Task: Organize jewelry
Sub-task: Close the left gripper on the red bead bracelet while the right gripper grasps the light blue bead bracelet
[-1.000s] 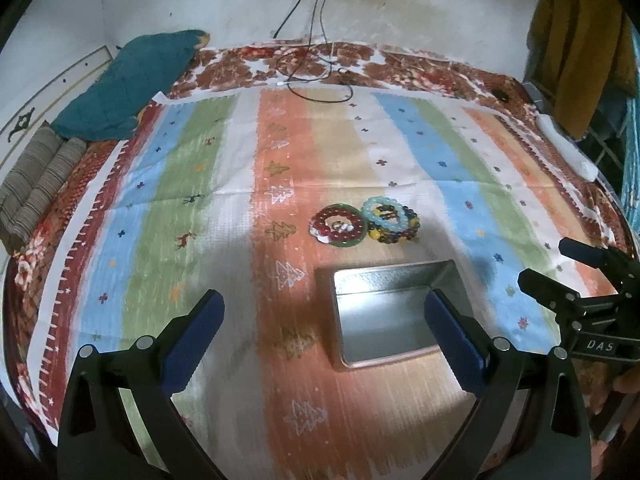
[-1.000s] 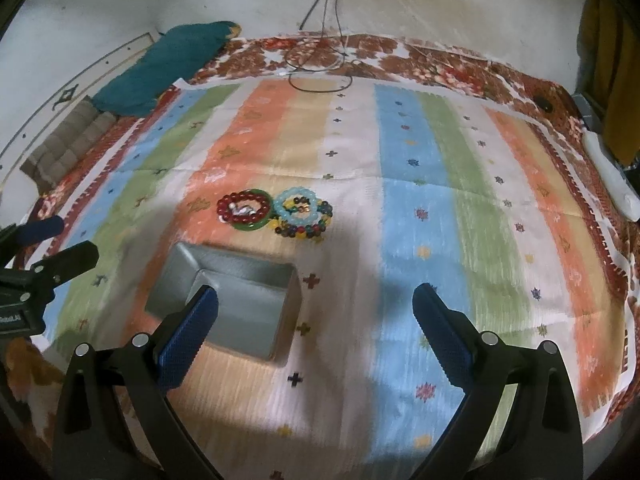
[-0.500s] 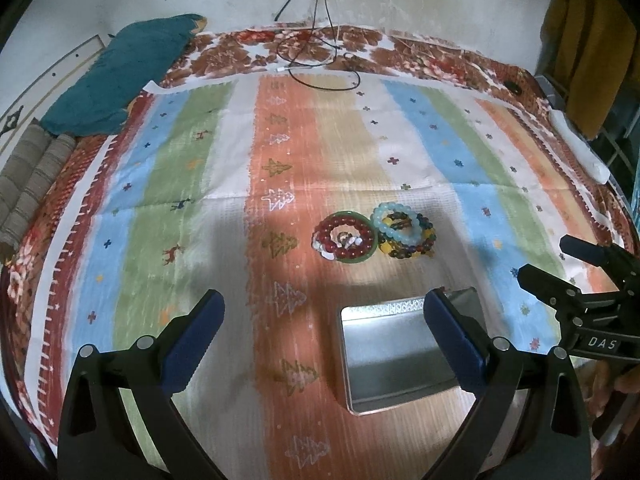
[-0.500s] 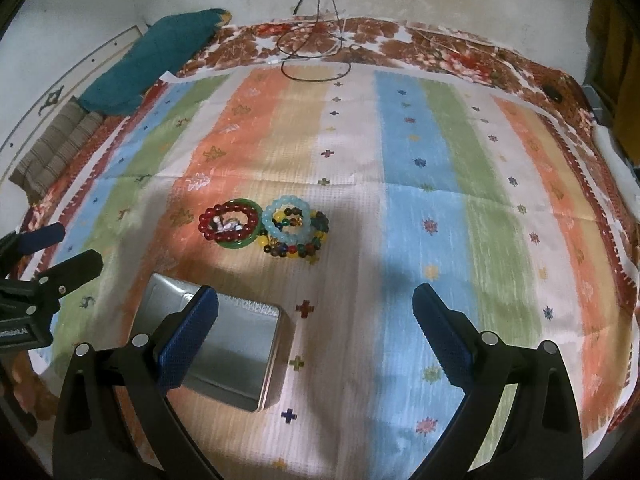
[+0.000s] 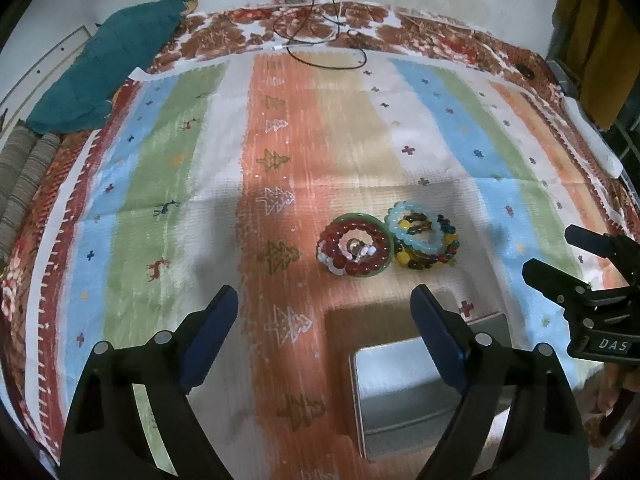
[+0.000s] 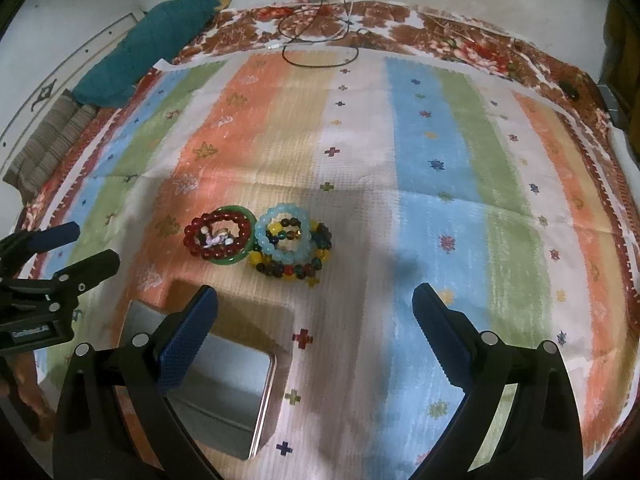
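Both sets of fingers are spread wide, holding nothing: left gripper (image 5: 324,320), right gripper (image 6: 316,316). They've pushed forward over the last second, so the metal tin (image 6: 224,392) slid underneath. Beaded bracelets (image 6: 260,240) sit just beyond the tin, two tidy untouched stacks, probably next.

Dim indoor light; soft shadows fall across the cloth (image 5: 280,184). Slight motion blur; strong fisheye distortion, dark vignetted corners.

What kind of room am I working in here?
Probably a bedroom at home: a striped cloth spread over a floral bedspread, a teal pillow against the wall, cables trailing down.
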